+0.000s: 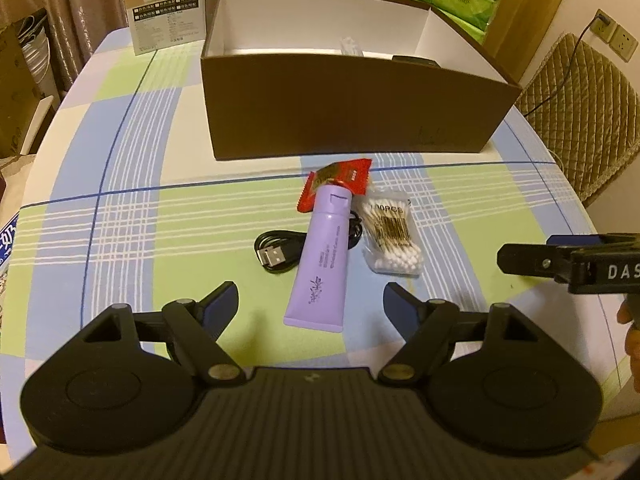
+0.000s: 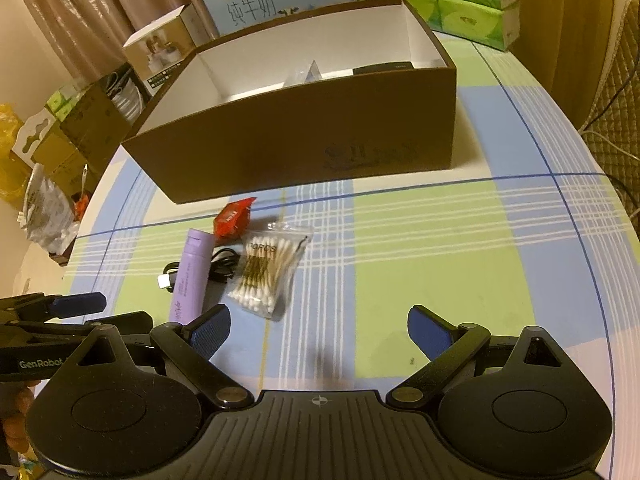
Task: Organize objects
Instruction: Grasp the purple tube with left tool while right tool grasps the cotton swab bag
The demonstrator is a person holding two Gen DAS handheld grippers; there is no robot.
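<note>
— What's left to put away, and where is it?

— Four things sit bunched near the middle of the surface (image 1: 120, 120), just in front of the brown box (image 1: 352, 120): a purple tube (image 1: 322, 256), a red sachet (image 1: 340, 184) tucked under its cap end, a black USB cable (image 1: 276, 252) running beneath it, and a bag of cotton swabs (image 1: 394, 236) touching its side.

— How will the tube handle?

— Light and squashy, I judge, with slick plastic skin. I'd pinch it across the flat crimped end nearest me (the cap end sits too close to the sachet). The swab bag is soft and crinkly; any edge should do.

— And your grippers?

— My left gripper (image 1: 310, 300) hovers low, fingers spread wide and holding nothing, the tube's tail between them. My right gripper (image 2: 320, 328) is likewise released and empty, off to the right of the pile.
</note>
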